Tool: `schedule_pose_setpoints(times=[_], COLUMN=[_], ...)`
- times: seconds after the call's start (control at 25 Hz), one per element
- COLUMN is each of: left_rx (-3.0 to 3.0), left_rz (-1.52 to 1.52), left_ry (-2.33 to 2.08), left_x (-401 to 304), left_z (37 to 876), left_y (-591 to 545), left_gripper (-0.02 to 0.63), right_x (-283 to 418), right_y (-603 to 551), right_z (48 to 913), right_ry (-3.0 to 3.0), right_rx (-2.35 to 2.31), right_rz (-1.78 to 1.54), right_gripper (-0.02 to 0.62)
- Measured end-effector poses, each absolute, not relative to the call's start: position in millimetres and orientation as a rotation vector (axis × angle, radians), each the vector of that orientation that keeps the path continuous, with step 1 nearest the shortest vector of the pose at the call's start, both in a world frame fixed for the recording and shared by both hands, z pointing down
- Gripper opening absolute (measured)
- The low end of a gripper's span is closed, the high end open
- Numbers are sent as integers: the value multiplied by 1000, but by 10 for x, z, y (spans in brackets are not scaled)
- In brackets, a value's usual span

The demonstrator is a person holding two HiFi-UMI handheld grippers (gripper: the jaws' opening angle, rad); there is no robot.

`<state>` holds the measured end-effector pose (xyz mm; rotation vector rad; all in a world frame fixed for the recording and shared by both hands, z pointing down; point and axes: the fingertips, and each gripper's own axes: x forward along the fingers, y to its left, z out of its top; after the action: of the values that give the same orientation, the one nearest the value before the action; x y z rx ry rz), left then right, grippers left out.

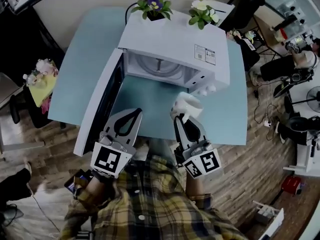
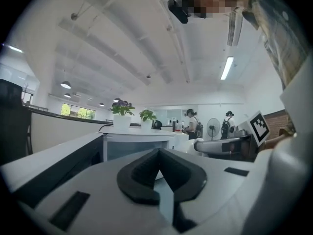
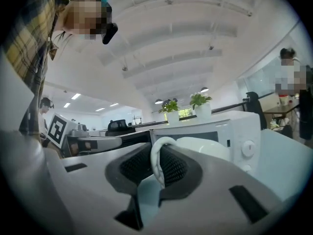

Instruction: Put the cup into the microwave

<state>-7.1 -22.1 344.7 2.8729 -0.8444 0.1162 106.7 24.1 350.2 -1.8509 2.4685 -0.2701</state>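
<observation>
The microwave (image 1: 175,49) stands at the far edge of the pale blue table (image 1: 85,59). Its door (image 1: 97,104) is swung wide open to the left and reaches toward the near edge. The open cavity shows a round turntable (image 1: 157,66). The white cup (image 1: 187,106) is not inside. It hangs above the table in front of the microwave's control panel (image 1: 205,86), to the right of the opening. What the cup contains cannot be made out.

The right tongs (image 1: 186,121) are clamped on the cup's handle (image 3: 156,163). In the right gripper view the thin white loop sits pinched between the 2 dark pads, and the body of the cup (image 3: 205,148) juts out beyond them toward the microwave (image 3: 244,131). The left tongs (image 1: 131,115) carry nothing. In the left gripper view their tips (image 2: 159,168) meet, and only the table and the microwave front show past them. They hover over the near part of the table, just beside the inner face of the open door.

2 potted plants stand on top of the microwave, 1 with purple flowers (image 1: 152,1) and 1 with white flowers (image 1: 202,11). Off the table's left edge a chair (image 1: 40,86) holds a yellow bundle with flowers. To the right, beyond the table, are cables, office gear and a standing fan (image 1: 312,99) on the wooden floor (image 1: 250,164).
</observation>
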Motion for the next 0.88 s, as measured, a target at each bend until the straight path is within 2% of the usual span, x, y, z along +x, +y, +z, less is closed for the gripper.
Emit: schedule_pose_setpoints(times=[0.48, 0.88], left_rx=[2703, 2550], left_rz=[94, 124], left_ry=[-1303, -1499], left_x=[220, 249], left_z=[3354, 3513], left_y=[-645, -509], left_gripper=[-8, -8], right_x=[1286, 1456], right_y=[-344, -322], right_z=[3366, 3454], right_ry=[2787, 2883], right_rx=[-1361, -1191], right_rz=[-284, -308], right_gripper=[60, 60])
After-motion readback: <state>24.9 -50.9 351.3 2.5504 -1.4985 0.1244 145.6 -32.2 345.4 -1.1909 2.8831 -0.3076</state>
